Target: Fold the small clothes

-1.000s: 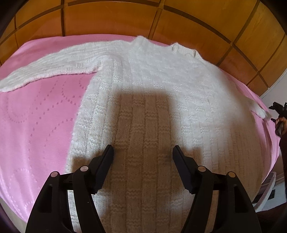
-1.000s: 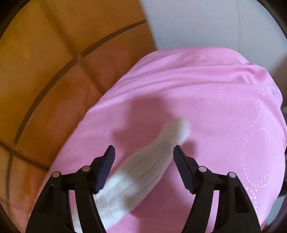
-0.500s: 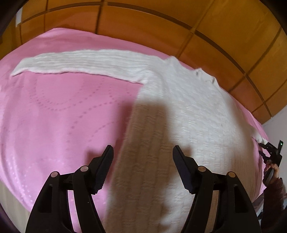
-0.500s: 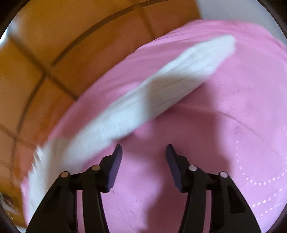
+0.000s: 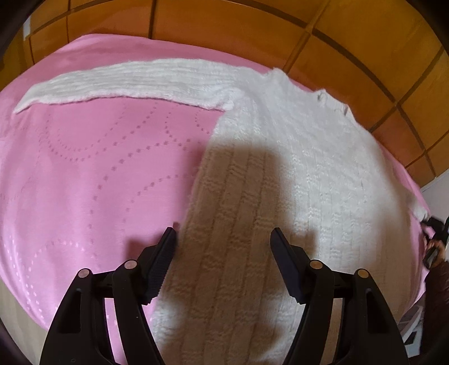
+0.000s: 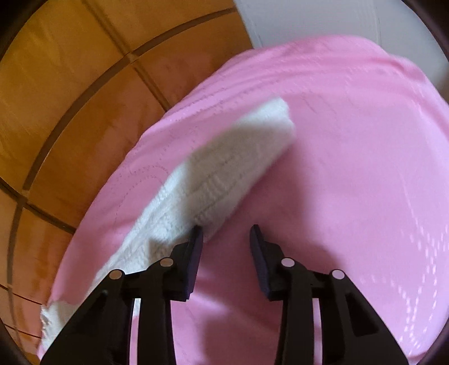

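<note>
**While spread flat on pink, sweater unfolded**

Where pink blanket [image 5: 84,182] covers the bed: white knit sweater [image 5: 280,182] flat, one sleeve [image 5: 126,81] stretched sideways near the wooden headboard [image 5: 224,25]. Left gripper [image 5: 223,238] above the sweater's side edge, jaws wide apart, holding nothing. Right gripper [image 6: 226,238] beside the other sleeve [image 6: 224,168], jaws apart, empty, over blanket.

A home bedroom: pink bedspread [image 5: 84,174] against a wooden panelled headboard [image 5: 224,25].

Orange tiled floor [image 5: 224,25] – pink blanket [image 5: 84,182] – white wall [image 6: 322,19].
</note>
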### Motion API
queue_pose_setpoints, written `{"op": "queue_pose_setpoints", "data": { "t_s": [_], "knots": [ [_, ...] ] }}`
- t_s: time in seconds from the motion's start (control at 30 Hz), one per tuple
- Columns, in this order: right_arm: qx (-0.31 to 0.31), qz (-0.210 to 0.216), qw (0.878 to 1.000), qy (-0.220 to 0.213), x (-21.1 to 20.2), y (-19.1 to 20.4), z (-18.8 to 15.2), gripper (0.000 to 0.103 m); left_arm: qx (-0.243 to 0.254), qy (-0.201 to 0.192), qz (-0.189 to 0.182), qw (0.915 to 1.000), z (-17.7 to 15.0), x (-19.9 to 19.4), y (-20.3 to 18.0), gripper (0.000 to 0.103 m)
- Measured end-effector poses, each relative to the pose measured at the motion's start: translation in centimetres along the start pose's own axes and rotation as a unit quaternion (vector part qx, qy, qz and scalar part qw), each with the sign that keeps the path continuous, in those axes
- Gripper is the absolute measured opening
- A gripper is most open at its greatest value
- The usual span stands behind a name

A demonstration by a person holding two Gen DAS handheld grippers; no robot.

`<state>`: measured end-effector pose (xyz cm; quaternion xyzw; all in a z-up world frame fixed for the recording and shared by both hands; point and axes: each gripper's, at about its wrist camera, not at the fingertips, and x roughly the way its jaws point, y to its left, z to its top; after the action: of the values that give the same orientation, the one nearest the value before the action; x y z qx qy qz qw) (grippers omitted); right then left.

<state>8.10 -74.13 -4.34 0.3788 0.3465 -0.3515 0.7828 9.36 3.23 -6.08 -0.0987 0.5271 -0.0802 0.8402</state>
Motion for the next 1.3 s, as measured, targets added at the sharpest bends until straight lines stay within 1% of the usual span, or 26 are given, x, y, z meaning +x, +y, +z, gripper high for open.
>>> {"op": "queue_pose_setpoints", "data": {
  "t_s": [0.03, 0.1, 0.13, 0.2, 0.23, 0.27, 0.3, 0.33, 0.37, 0.4, 0.43, 0.47, 0.5, 0.53, 0.57, 0.6, 0.63, 0.67, 0.73, 0.83, 0.93, 1.07, 1.13, 1.17, 1.3],
  "knots": [
    [-0.005, -0.001, 1.000, -0.001, 1.0, 0.9, 0.1, 0.034, 0.001, 0.000, 0.001, 1.0000, 0.1, 0.1, -0.2, 0.071],
    [-0.027, -0.008, 1.000, -0.001, 1.8, 2.6, 1.5, 0.034, 0.003, 0.003, 0.004, 1.0000, 0.1, 0.3, -0.5, 0.071],
    [-0.035, -0.021, 0.999, 0.000, 2.4, 3.4, 2.0, 0.036, 0.003, 0.003, 0.006, 1.0000, 0.2, 0.4, -0.6, 0.071],
    [-0.040, -0.035, 0.999, 0.007, 3.8, 4.4, 2.6, 0.049, 0.004, 0.004, 0.009, 0.9999, 0.2, 0.5, -0.6, 0.073],
    [-0.039, -0.036, 0.998, 0.016, 4.5, 4.7, 2.8, 0.051, 0.004, 0.004, 0.009, 0.9999, 0.1, 0.5, -0.7, 0.073],
    [-0.037, -0.042, 0.998, 0.022, 5.3, 5.0, 2.9, 0.058, 0.005, 0.004, 0.009, 0.9999, 0.0, 0.4, -0.7, 0.073],
    [-0.034, -0.041, 0.998, 0.022, 5.6, 5.2, 2.9, 0.063, 0.005, 0.004, 0.010, 0.9999, 0.0, 0.4, -0.7, 0.073],
    [-0.025, -0.030, 0.999, 0.018, 5.7, 5.1, 2.8, 0.063, 0.005, 0.005, 0.010, 0.9999, -0.1, 0.4, -0.8, 0.073],
    [-0.006, -0.006, 1.000, 0.015, 5.4, 4.6, 2.6, 0.063, 0.006, 0.005, 0.010, 0.9999, -0.1, 0.4, -0.8, 0.073],
    [0.019, 0.026, 0.999, 0.012, 5.0, 3.8, 2.6, 0.069, 0.008, 0.005, 0.010, 0.9999, -0.1, 0.4, -0.7, 0.073],
    [0.049, 0.052, 0.997, 0.003, 4.4, 2.6, 2.4, 0.070, 0.008, 0.006, 0.008, 0.9999, -0.1, 0.4, -0.7, 0.073],
    [0.095, 0.068, 0.993, -0.010, 3.6, 0.6, 2.0, 0.070, 0.006, 0.006, 0.005, 0.9999, -0.1, 0.4, -0.6, 0.073],
    [0.122, 0.089, 0.988, -0.013, 3.2, -0.7, 1.6, 0.069, 0.006, 0.007, 0.003, 1.0000, -0.1, 0.5, -0.6, 0.073],
    [0.141, 0.111, 0.984, -0.009, 3.0, -1.8, 1.4, 0.065, 0.006, 0.008, 0.001, 1.0000, -0.2, 0.5, -0.5, 0.073],
    [0.152, 0.126, 0.980, -0.003, 2.9, -2.7, 1.0, 0.056, 0.006, 0.008, 0.000, 1.0000, -0.2, 0.6, -0.5, 0.074],
    [0.150, 0.133, 0.980, 0.000, 2.8, -3.4, 0.7, 0.049, 0.006, 0.008, -0.001, 0.9999, -0.2, 0.7, -0.5, 0.076],
    [0.144, 0.133, 0.980, 0.002, 2.7, -3.5, 0.6, 0.043, 0.009, 0.008, -0.002, 0.9999, -0.2, 0.7, -0.6, 0.077],
    [0.135, 0.132, 0.982, 0.005, 2.7, -3.4, 0.4, 0.035, 0.011, 0.008, 0.000, 0.9999, -0.2, 0.8, -0.7, 0.078],
    [0.110, 0.136, 0.985, 0.018, 3.2, -2.6, 0.1, 0.025, 0.014, 0.008, 0.004, 0.9999, -0.3, 0.8, -0.9, 0.079],
    [0.082, 0.121, 0.989, 0.026, 4.4, -0.7, -0.1, 0.025, 0.011, 0.009, 0.006, 0.9999, -0.3, 0.7, -0.9, 0.079],
    [0.076, 0.117, 0.990, 0.029, 6.1, 0.8, 0.4, 0.024, 0.010, 0.011, 0.009, 0.9998, -0.3, 0.6, -0.9, 0.079],
    [0.071, 0.111, 0.990, 0.039, 7.1, 2.2, 1.3, 0.024, 0.018, 0.010, 0.017, 0.9997, -0.4, 0.7, -1.1, 0.079],
    [0.070, 0.114, 0.990, 0.042, 6.6, 2.4, 1.5, 0.004, 0.018, 0.008, 0.015, 0.9997, -0.5, 0.7, -1.2, 0.080],
    [0.067, 0.115, 0.990, 0.039, 6.1, 2.4, 1.4, 0.000, 0.019, 0.008, 0.015, 0.9997, -0.5, 0.7, -1.1, 0.080],
    [0.052, 0.133, 0.990, 0.015, 2.9, 2.3, 1.7, 0.000, 0.021, 0.007, 0.010, 0.9997, -0.5, 0.6, -0.9, 0.080]
  ]
}}
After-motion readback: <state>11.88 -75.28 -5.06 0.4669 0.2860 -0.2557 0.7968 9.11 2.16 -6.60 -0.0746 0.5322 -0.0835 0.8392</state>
